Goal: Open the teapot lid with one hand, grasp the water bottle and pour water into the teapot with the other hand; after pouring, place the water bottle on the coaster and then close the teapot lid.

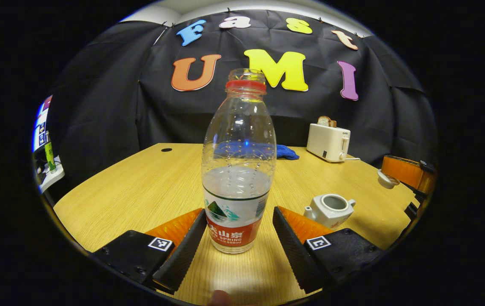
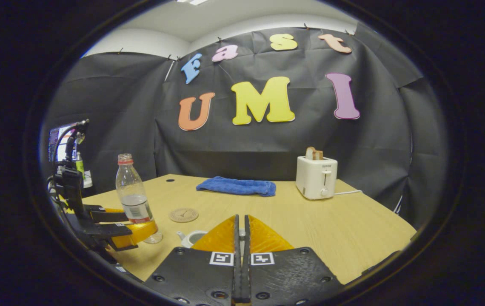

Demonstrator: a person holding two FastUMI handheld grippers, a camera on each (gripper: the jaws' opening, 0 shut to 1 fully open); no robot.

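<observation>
A clear water bottle (image 1: 239,170) with a red neck ring, no cap and water in its lower half stands on the wooden table (image 1: 140,191). My left gripper (image 1: 239,212) is open, one finger on each side of the bottle's label, close but not pressing. In the right gripper view the bottle (image 2: 133,193) stands at the left with the left gripper (image 2: 140,226) around its base. The white teapot (image 1: 329,208) sits lidless to the right. My right gripper (image 2: 241,217) is shut on the small white teapot lid (image 1: 387,179), held above the teapot (image 2: 188,239).
A round coaster (image 2: 184,214) lies just beyond the bottle. Farther back are a folded blue towel (image 2: 236,186) and a white toaster (image 2: 317,176) holding a slice of bread, its cable trailing right. A small hole (image 1: 166,149) marks the table's far left.
</observation>
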